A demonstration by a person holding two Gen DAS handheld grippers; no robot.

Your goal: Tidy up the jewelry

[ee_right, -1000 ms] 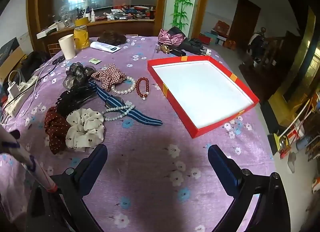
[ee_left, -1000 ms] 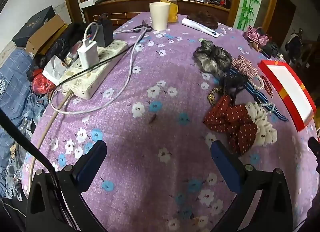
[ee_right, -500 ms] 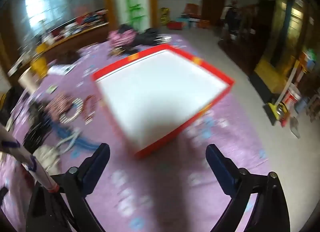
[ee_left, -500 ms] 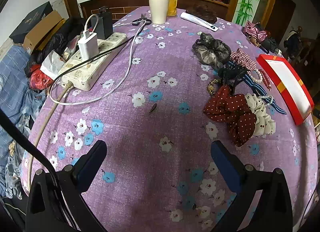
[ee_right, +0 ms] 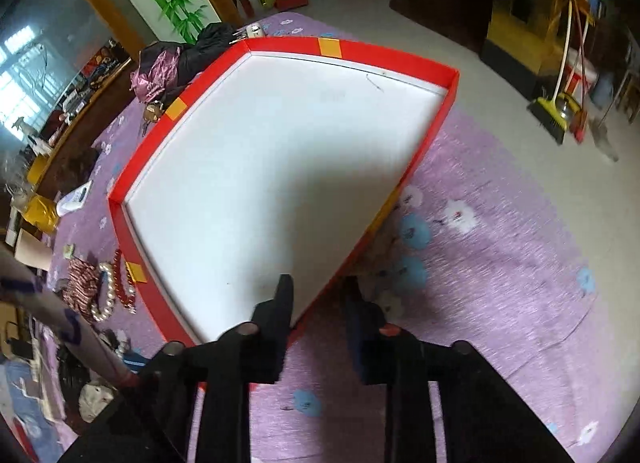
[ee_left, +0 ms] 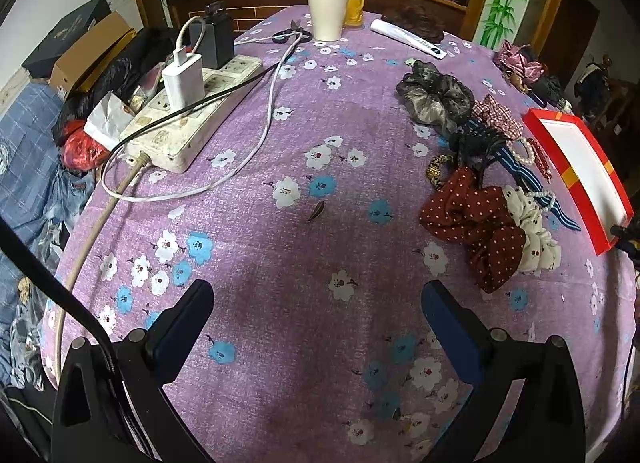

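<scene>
Risk I see: my right gripper (ee_right: 316,299) has just been closing its fingers astride the near wall of the red tray (ee_right: 436,119), one inside, one outside, and a skewed pinch could tip it; left gripper (ee_left: 316,317) fingers spread, empty.

A red tray (ee_right: 148,151) with a white floor and yellow tape patches on its rim is seen lying flat on the purple floral cloth, with nothing inside. Its near rim is straddled by closing jaws, one finger inside, one outside; whether the wall is pinched cannot be told. Just beside its left wall, a red bead bracelet (ee_right: 122,283) and a pearl bracelet (ee_right: 105,295) are laid flat, side by side. A checked scrunchie (ee_right: 82,283) is touching the pearls. Further off, a maroon dotted scrunchie (ee_left: 472,223) and a cream one (ee_left: 532,231) are bunched together.
</scene>
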